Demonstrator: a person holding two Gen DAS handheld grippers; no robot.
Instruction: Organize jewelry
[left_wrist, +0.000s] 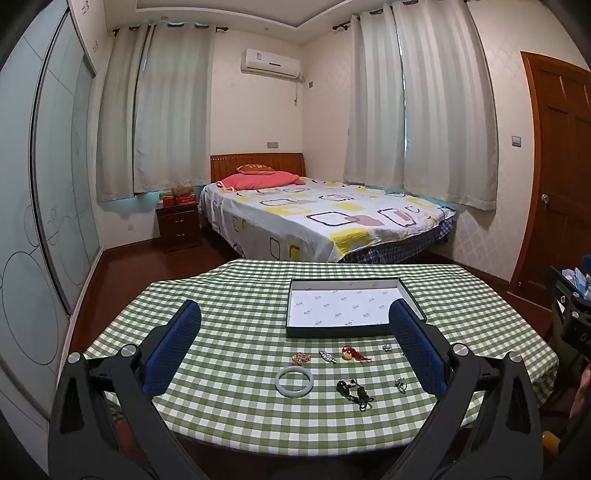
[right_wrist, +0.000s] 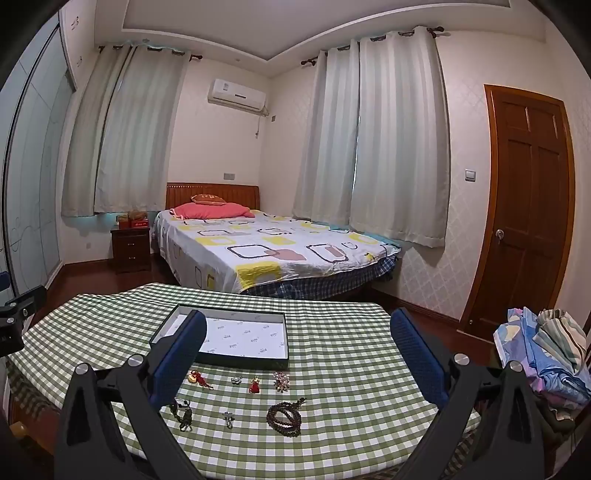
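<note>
A round table under a green-and-white checked cloth (left_wrist: 236, 302) carries everything; the shallow dark-rimmed box with a white printed lining (left_wrist: 349, 309) lies at its far side, toward twelve o'clock, with nothing in it. So the sorting looks not yet begun: every piece lies loose on the cloth, near the box's front edge. The left gripper (left_wrist: 295, 350) and right gripper (right_wrist: 299, 358) both hang above the near edge, blue-padded fingers spread wide, gripping nothing.

Next, I'd guess, one gripper dips to a single piece, pinches it and carries it to the box. The pale jade-like bangle (left_wrist: 294, 382) at six o'clock under the left gripper, or the coiled dark wooden bead string (right_wrist: 285, 416) under the right, look the easiest grabs.

The black corded pendant (left_wrist: 352, 393), the red-and-gold tasselled charm (left_wrist: 351, 352) and the small silvery bits at three o'clock are too tiny to identify. The left gripper's right finger covers the box's near right corner; the right gripper's left finger hides part of the cord
</note>
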